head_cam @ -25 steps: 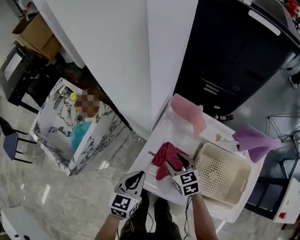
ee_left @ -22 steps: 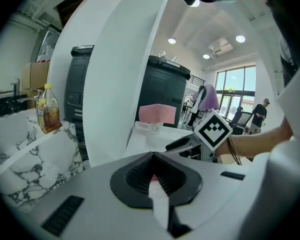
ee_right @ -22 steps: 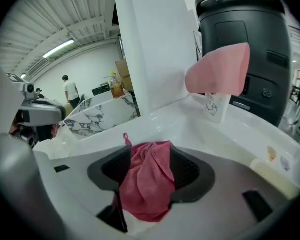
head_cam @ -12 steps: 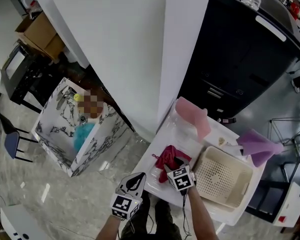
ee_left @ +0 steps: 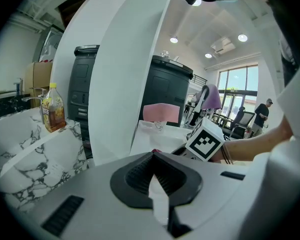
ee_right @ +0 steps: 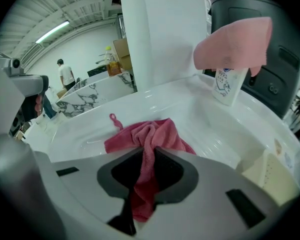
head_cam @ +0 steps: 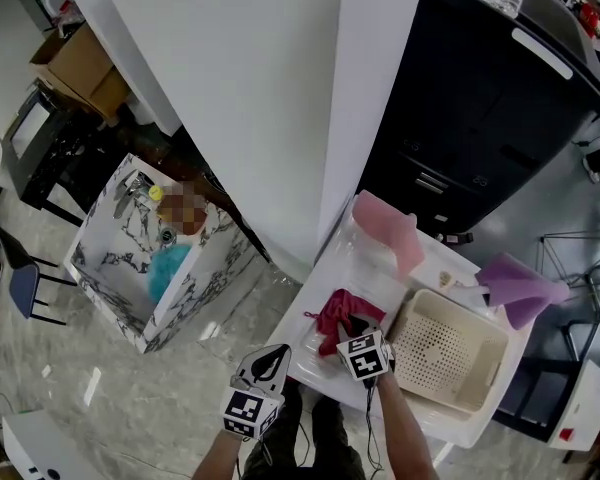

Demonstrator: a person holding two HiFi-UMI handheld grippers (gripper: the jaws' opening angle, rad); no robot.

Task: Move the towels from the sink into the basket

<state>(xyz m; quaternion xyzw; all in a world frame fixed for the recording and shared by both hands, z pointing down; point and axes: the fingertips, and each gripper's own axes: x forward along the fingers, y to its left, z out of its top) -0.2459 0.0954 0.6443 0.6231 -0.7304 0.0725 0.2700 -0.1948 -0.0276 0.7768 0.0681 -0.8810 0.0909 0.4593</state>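
Note:
A red towel (head_cam: 333,311) lies crumpled in the white sink (head_cam: 358,264). My right gripper (head_cam: 346,330) reaches down into it. In the right gripper view its jaws have just been closing, and a raised fold of the red towel (ee_right: 149,134) is pinched between them at the right gripper (ee_right: 146,158). The cream perforated basket (head_cam: 408,311) stands just right of the sink. A pink towel (head_cam: 385,226) hangs at the sink's back edge. My left gripper (head_cam: 276,352) hovers in front of the sink, jaws together and empty.
A purple towel (head_cam: 520,286) is draped behind the basket. A white bottle (ee_right: 225,86) stands under the pink towel (ee_right: 235,44). A white column (head_cam: 380,68) and a black cabinet (head_cam: 480,108) rise behind the sink. A marble counter (head_cam: 130,258) stands to the left.
My right gripper has dropped onto the red towel and its jaws have closed on a fold of it. The left gripper has stayed where it was.

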